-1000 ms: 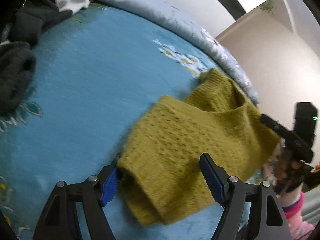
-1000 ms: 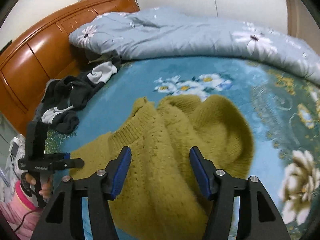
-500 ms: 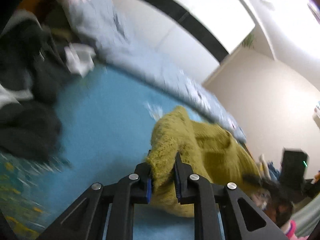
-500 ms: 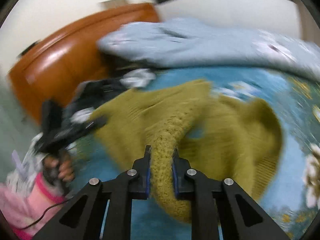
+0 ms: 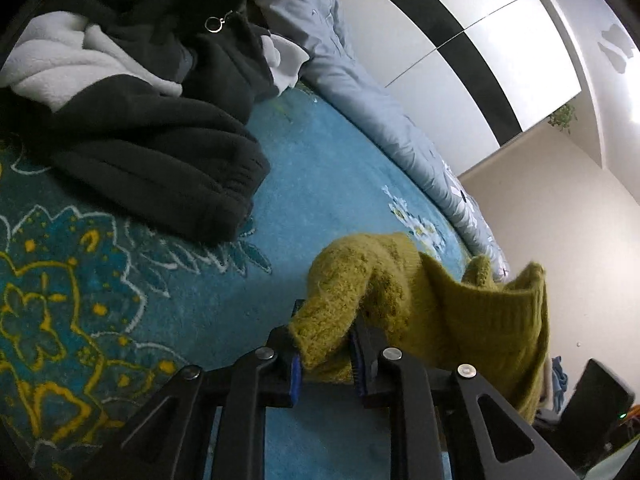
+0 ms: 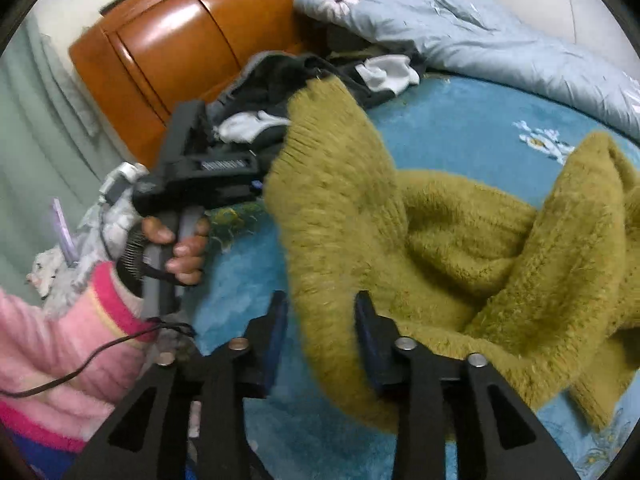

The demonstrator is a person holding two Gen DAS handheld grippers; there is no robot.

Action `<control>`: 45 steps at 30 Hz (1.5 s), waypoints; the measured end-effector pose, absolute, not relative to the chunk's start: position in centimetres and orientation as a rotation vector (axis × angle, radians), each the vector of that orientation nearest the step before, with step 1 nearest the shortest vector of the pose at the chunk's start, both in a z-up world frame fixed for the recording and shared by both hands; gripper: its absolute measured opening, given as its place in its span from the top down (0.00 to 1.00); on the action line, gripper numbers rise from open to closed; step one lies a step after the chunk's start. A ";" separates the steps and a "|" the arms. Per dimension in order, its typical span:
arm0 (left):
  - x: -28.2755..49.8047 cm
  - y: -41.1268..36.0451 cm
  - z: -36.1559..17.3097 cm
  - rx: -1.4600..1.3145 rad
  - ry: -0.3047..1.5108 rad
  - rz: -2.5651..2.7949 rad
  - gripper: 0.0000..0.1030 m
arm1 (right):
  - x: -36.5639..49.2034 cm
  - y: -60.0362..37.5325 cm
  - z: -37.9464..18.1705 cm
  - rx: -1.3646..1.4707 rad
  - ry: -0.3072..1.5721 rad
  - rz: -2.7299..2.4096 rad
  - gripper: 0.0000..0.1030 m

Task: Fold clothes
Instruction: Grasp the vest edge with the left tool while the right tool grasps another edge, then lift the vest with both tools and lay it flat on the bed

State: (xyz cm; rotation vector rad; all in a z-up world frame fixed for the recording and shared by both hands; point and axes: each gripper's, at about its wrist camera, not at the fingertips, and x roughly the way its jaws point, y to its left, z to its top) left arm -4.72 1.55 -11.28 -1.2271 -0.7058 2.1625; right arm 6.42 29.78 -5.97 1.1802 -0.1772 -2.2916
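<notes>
An olive-green knit sweater (image 5: 404,288) lies bunched on the blue flowered bedspread (image 5: 320,168). My left gripper (image 5: 326,356) is shut on a thick fold of it, just above the bed. In the right wrist view the sweater (image 6: 460,232) rises in a ribbed band to the left gripper (image 6: 256,184), which a hand in a pink sleeve (image 6: 180,248) holds. My right gripper (image 6: 320,328) straddles that band low down. Its fingers stand a little apart, wider than the cloth, with a sliver of bed showing beside the left pad.
A heap of black and white fleece clothes (image 5: 152,128) lies on the bed close to the left gripper and shows again as the fleece heap (image 6: 288,76) by the orange wooden headboard (image 6: 180,40). A pale blue flowered quilt (image 6: 500,32) runs along the far edge.
A second ago both grippers were open over the flat sweater. Both then shut on folds and lifted them. The left has since swung toward the black clothes, and the right's fingers have spread.
</notes>
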 end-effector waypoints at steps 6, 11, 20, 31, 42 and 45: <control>-4.9 1.1 -12.6 -1.264 -0.751 2.132 0.77 | 5.4 29.3 -5.3 1.136 -0.273 -2.187 0.41; -5.1 1.0 -12.9 -1.264 -0.748 2.126 0.76 | 5.9 26.3 -6.7 1.192 -0.135 -2.090 0.39; -5.5 1.2 -13.4 -1.271 -0.742 2.116 0.75 | 5.5 31.1 -5.8 1.102 -0.357 -2.134 0.39; -5.2 1.7 -13.5 -1.280 -0.710 2.115 0.74 | -1.2 29.9 -10.5 1.415 -0.404 -2.198 0.39; -4.6 2.3 -12.3 -1.247 -0.649 2.151 0.75 | -0.8 27.6 -11.0 1.396 -0.400 -2.259 0.59; -4.3 2.3 -11.7 -1.221 -0.626 2.169 0.77 | -0.2 28.0 -10.1 1.355 -0.467 -2.255 0.89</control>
